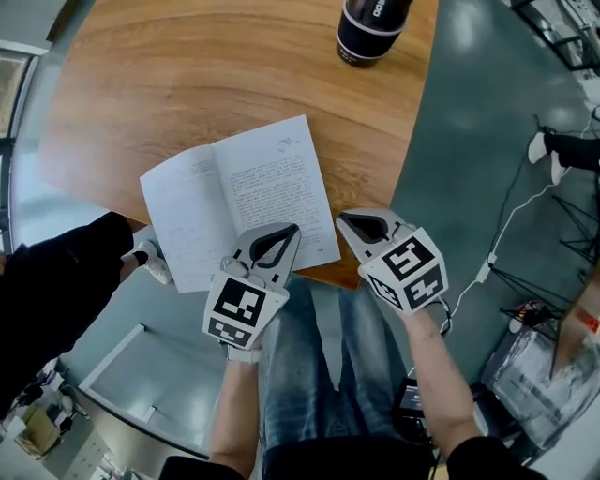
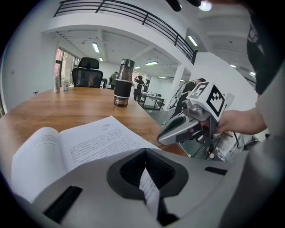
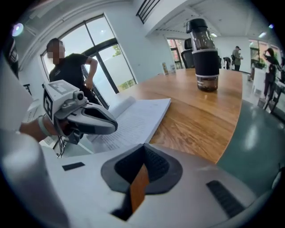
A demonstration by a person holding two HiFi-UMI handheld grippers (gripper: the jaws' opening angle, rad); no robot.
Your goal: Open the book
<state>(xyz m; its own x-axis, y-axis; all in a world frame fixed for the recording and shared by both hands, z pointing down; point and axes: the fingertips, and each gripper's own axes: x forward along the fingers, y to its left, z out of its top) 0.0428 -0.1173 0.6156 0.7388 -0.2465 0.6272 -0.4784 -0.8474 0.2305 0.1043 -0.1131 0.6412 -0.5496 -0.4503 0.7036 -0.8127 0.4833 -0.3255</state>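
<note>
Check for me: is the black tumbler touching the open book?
Apart. The head view shows a wide stretch of bare wooden table between the black tumbler and the open book.

The book (image 1: 239, 197) lies open, printed pages up, at the wooden table (image 1: 187, 75) edge.

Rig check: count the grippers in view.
2. The left gripper hangs over the open book's near edge; the right gripper is beside it, over the table's near edge. None seems hidden.
</note>
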